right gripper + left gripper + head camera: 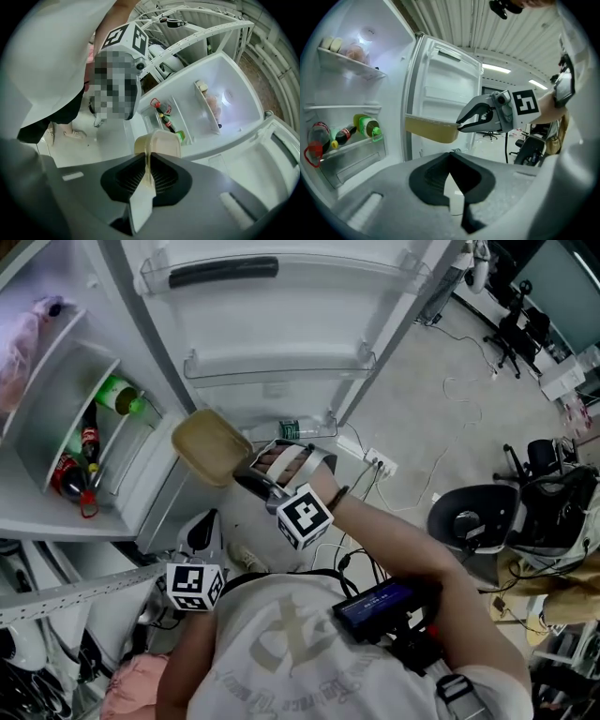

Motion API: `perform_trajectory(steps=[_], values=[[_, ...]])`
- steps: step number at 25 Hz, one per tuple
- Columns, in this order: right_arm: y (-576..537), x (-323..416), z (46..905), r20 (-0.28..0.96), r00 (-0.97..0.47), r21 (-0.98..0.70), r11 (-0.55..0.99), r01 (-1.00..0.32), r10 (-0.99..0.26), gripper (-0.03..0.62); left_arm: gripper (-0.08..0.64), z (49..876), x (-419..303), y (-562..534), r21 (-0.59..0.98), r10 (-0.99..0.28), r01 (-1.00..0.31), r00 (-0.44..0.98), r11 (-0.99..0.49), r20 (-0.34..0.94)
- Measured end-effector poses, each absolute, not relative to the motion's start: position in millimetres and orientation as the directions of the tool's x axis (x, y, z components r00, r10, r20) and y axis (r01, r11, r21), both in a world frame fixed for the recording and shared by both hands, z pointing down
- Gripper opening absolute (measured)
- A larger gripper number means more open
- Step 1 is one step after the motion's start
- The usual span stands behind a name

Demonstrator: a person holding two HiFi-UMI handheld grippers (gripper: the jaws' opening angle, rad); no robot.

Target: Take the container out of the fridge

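A shallow tan container (pixel 208 444) hangs in the air in front of the open fridge (pixel 56 409), outside its shelves. My right gripper (pixel 247 474) is shut on its near rim; in the right gripper view the rim (pixel 161 144) runs between the pads of the right gripper (pixel 149 164). The left gripper view shows the container (pixel 431 130) from the side, level, with the right gripper (pixel 462 125) clamping its edge. My left gripper (pixel 451 157) sits low near the person's body, marker cube (pixel 195 585) showing, jaws together and holding nothing.
Cola bottles (pixel 70 474) and a green bottle (pixel 120 395) lie on a fridge shelf. The open door (pixel 281 367) with its bins stands just behind the container. A power strip (pixel 380 463), cables and an office chair (pixel 469 517) are on the floor to the right.
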State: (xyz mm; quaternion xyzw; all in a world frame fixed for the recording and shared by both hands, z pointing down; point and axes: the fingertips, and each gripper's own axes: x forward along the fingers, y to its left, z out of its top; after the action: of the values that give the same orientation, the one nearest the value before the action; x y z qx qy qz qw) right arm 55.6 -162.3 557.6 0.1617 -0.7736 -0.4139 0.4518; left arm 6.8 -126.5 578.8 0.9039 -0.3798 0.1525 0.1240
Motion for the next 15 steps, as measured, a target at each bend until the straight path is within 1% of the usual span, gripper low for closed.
perform_trajectory(steps=[11, 15], values=[[-116, 129, 550, 0.551, -0.453, 0.793, 0.609, 0.022, -0.701, 0.046, 0.002, 573, 67, -93, 0.104, -0.561, -0.633, 0.740, -0.767, 0.372], [-100, 157, 553, 0.544, -0.410, 0.792, 0.609, -0.035, -0.732, 0.046, 0.002, 573, 90, -86, 0.106, -0.512, -0.583, 0.775, -0.805, 0.372]])
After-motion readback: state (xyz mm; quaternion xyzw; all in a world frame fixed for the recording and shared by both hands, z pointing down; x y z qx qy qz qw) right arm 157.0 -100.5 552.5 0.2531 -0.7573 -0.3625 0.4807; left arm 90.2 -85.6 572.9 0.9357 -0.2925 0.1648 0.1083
